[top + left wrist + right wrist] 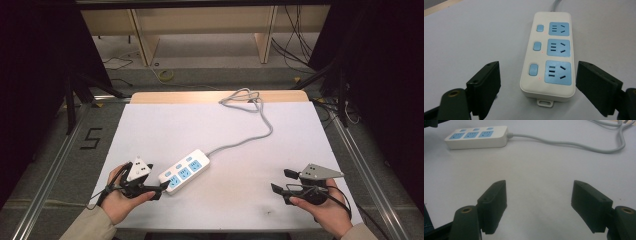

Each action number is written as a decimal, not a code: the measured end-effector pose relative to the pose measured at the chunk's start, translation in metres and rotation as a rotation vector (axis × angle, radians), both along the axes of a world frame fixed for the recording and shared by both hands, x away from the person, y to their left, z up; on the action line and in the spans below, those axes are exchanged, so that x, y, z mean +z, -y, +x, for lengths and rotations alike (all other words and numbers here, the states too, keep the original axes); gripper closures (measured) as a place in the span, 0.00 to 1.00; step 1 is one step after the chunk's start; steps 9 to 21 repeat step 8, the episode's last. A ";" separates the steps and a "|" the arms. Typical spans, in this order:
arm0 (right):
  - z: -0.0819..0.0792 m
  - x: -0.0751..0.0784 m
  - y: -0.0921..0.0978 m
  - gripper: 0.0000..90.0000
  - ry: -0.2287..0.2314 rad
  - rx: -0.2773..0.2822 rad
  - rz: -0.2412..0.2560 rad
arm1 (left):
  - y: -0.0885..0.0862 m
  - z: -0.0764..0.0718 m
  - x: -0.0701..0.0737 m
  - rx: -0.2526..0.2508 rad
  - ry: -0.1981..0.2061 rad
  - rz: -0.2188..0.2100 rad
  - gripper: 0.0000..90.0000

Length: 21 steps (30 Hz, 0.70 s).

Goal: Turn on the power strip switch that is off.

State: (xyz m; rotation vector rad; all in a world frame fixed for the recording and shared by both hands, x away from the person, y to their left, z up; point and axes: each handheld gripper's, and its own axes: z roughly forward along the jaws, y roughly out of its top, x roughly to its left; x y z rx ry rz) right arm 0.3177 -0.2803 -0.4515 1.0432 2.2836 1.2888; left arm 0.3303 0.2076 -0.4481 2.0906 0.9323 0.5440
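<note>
A white power strip (pixel 184 171) with three blue sockets and three blue switches lies flat at the front left of the white table (pixel 225 130). Its grey cable (pixel 250 137) runs back to a loose coil near the far edge. My left gripper (pixel 159 180) is open, and in the left gripper view (pixel 539 66) its jaws stand on either side of the strip's (pixel 549 55) near end without touching it. At the front right, my right gripper (pixel 282 181) is open over bare table (pixel 540 183), with the strip (pixel 477 136) and cable (pixel 564 143) far ahead.
The cable's coil (pixel 243 97) lies by the table's wooden back edge (pixel 200 96). Metal rails run along both sides of the table, and a "5" mark (pixel 91 138) is on the floor at the left. Black stands and shelving are beyond the table.
</note>
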 end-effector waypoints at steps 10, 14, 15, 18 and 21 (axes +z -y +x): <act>0.001 0.000 0.000 0.32 0.002 0.004 0.000 | 0.003 0.000 -0.001 -0.012 0.000 0.017 0.21; 0.001 0.000 0.000 0.32 0.002 0.004 0.000 | 0.003 0.000 -0.001 -0.012 0.000 0.017 0.21; 0.001 0.000 0.000 0.32 0.002 0.004 0.000 | 0.003 0.000 -0.001 -0.012 0.000 0.017 0.21; 0.001 0.000 0.000 0.32 0.002 0.004 0.000 | 0.003 0.000 -0.001 -0.012 0.000 0.017 0.21; 0.001 0.000 0.000 0.32 0.002 0.004 0.000 | 0.003 0.000 -0.001 -0.012 0.000 0.017 0.21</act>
